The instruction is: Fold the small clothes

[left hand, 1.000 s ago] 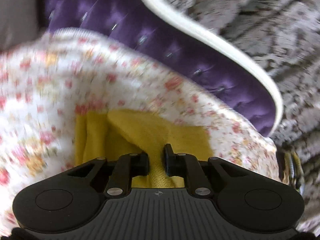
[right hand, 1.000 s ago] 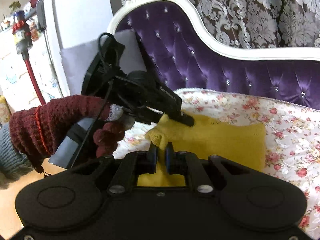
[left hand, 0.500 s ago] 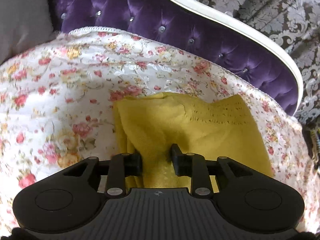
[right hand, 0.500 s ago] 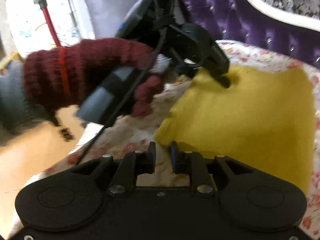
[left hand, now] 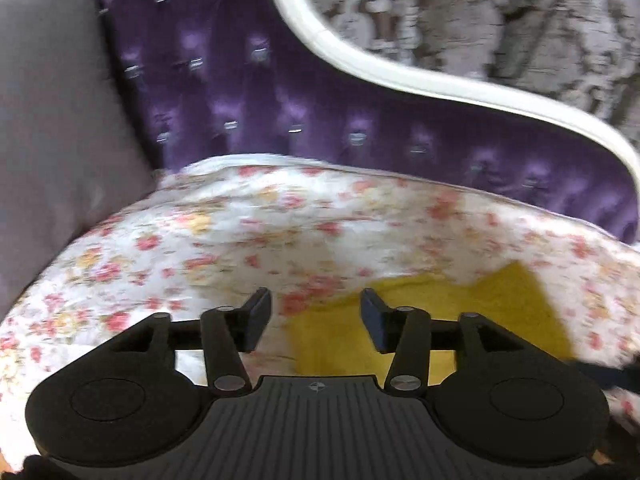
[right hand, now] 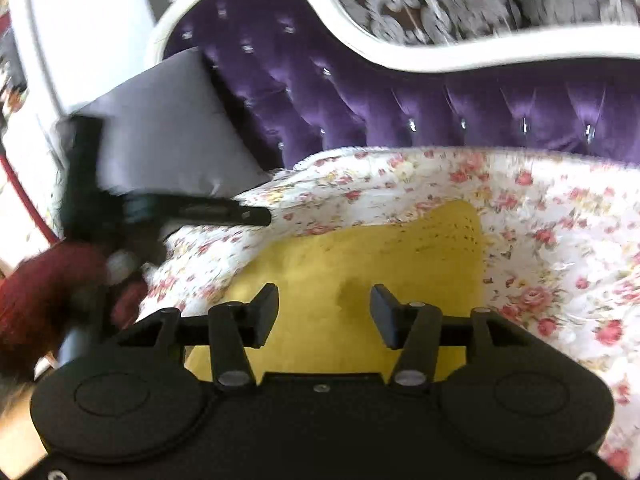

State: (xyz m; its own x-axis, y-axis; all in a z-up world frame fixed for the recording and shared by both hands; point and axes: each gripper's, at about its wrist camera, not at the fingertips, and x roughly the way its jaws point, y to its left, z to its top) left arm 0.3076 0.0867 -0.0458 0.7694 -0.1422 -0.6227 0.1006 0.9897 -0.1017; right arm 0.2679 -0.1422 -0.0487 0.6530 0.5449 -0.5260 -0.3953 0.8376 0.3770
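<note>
A folded yellow knit garment [right hand: 360, 280] lies flat on the floral sheet [right hand: 540, 216] of the sofa seat. It also shows in the left wrist view [left hand: 460, 312], low and to the right. My right gripper [right hand: 324, 312] is open and empty, just above the garment's near edge. My left gripper [left hand: 316, 320] is open and empty, over the garment's left edge and the sheet. The left gripper also shows in the right wrist view [right hand: 224, 214], to the left of the garment and apart from it.
The purple tufted sofa back [right hand: 400, 92] with a white frame [left hand: 400, 76] rises behind the seat. A grey cushion [left hand: 52, 120] leans at the left end. A red-gloved hand [right hand: 52, 284] holds the left gripper. Patterned wallpaper is behind the sofa.
Both grippers have opened and let go of the yellow garment. They have drawn back from it, and the left one has moved off to the left. The garment now lies flat.
</note>
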